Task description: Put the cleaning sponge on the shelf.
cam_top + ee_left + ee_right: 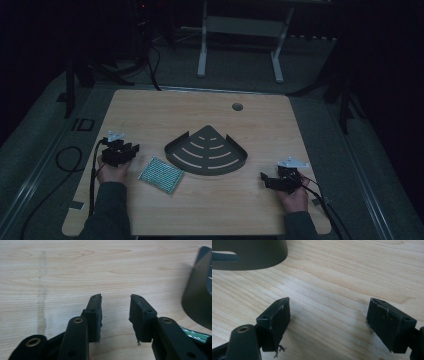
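A dark fan-shaped corner shelf tray [206, 151] with curved slots lies in the middle of the wooden table [200, 112]. Left of it rests a green-and-white mesh sponge pad [161, 174]. My left gripper [131, 150] sits near the table's left edge, held by a hand, open with bare wood between its jaws [115, 305]. The tray's wall [197, 295] rises at the right of the left gripper view, and a green strip of the pad [196, 335] peeks out behind the right jaw. My right gripper [265, 180] rests at the front right, open wide [329, 312], with the tray's rim [249, 255] beyond it.
A round cable hole [237, 106] is near the table's far edge. Cables [67, 160] trail on the floor to the left, and a white frame stand [240, 30] is behind the table. The room around is dark.
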Demonstrator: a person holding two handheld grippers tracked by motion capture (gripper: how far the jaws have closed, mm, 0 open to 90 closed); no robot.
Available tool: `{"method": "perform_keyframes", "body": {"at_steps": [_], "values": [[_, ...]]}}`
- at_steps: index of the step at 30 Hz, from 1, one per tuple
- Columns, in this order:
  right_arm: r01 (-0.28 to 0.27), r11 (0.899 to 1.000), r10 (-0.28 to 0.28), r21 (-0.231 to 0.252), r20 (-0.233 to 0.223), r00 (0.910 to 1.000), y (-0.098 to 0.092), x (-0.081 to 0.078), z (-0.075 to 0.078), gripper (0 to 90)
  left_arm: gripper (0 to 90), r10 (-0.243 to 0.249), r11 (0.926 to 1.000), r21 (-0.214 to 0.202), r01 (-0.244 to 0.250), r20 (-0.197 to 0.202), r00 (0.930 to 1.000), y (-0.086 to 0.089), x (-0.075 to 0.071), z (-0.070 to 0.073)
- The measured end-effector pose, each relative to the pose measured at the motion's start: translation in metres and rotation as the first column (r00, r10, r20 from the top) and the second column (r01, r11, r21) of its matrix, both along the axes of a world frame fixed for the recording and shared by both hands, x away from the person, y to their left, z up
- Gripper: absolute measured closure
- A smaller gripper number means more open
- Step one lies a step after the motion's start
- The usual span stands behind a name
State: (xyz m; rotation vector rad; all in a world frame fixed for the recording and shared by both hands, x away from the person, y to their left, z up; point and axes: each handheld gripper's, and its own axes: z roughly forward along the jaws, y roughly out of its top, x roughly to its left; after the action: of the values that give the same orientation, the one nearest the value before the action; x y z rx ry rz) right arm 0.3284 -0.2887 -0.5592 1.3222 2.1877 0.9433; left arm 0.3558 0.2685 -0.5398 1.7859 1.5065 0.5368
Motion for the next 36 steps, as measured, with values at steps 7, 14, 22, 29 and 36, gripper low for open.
{"method": "perform_keyframes", "body": {"at_steps": [7, 14, 22, 29, 36], "values": [[-0.001, 1.000, 0.001, -0.001, 0.000, 1.0000, 0.000, 0.000, 0.000, 18.6, 69.5, -0.086, 0.9957, -0.031, 0.087, 0.022, 0.9960, -0.007, -0.009, 0.017], [-0.001, 1.000, 0.001, -0.001, 0.001, 1.0000, 0.000, 0.000, 0.000, 18.6, 75.7, -0.163, 0.9862, -0.028, 0.163, 0.009, 0.9866, -0.021, -0.022, 0.025], [-0.001, 1.000, 0.001, -0.001, 0.001, 1.0000, 0.000, 0.000, 0.000, 18.6, 89.9, -0.258, 0.9662, -0.009, 0.258, -0.036, 0.9655, -0.044, -0.034, 0.024], [0.000, 1.000, 0.000, 0.000, 0.000, 1.0000, 0.000, 0.000, 0.000, 18.6, 90.0, -0.331, 0.9415, 0.040, 0.335, -0.075, 0.9406, -0.065, -0.043, 0.021], [0.000, 1.000, 0.000, 0.000, 0.000, 1.0000, 0.000, 0.000, 0.000, 18.6, 90.0, -0.312, 0.9442, 0.072, 0.321, -0.119, 0.9427, -0.060, -0.041, 0.014]]}}
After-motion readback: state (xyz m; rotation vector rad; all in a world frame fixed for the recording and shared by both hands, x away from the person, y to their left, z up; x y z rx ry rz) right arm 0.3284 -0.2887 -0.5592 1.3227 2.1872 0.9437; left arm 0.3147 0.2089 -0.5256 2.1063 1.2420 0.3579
